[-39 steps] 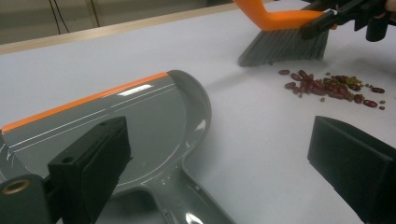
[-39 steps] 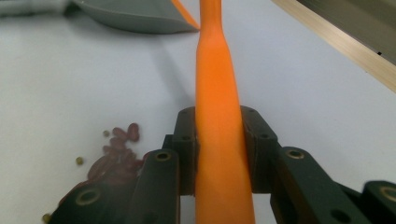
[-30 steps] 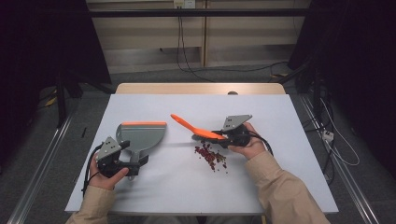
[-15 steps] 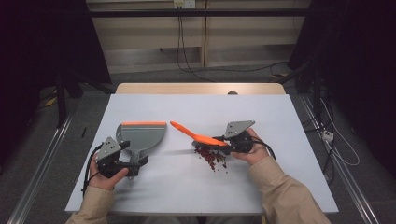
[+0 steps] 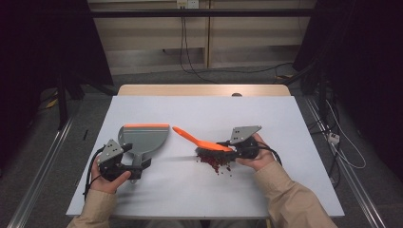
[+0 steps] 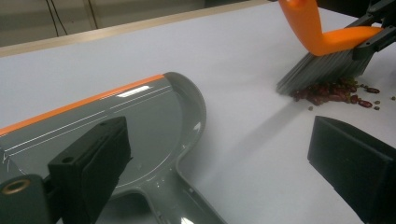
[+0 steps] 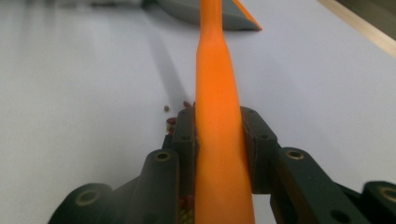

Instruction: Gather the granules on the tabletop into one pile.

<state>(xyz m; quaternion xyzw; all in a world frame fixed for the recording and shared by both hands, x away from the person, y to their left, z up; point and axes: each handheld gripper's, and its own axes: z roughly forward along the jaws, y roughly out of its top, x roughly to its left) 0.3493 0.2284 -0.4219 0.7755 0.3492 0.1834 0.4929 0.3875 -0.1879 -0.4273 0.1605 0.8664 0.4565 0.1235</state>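
Bristles of the orange brush (image 5: 202, 141) press into a pile of dark red beans (image 5: 216, 162) just under and ahead of the right gripper (image 5: 227, 148), whose jaws are clamped on the brush's stiff plastic back; that hard spine looks like the right place to hold, being light and rigid while the bristles flex. Beans are small, hard and likely to roll or scatter. Off to its left, the left gripper (image 5: 138, 167) straddles the grey dustpan (image 5: 145, 137) handle, jaws spread wide in its own view, not pinching it.
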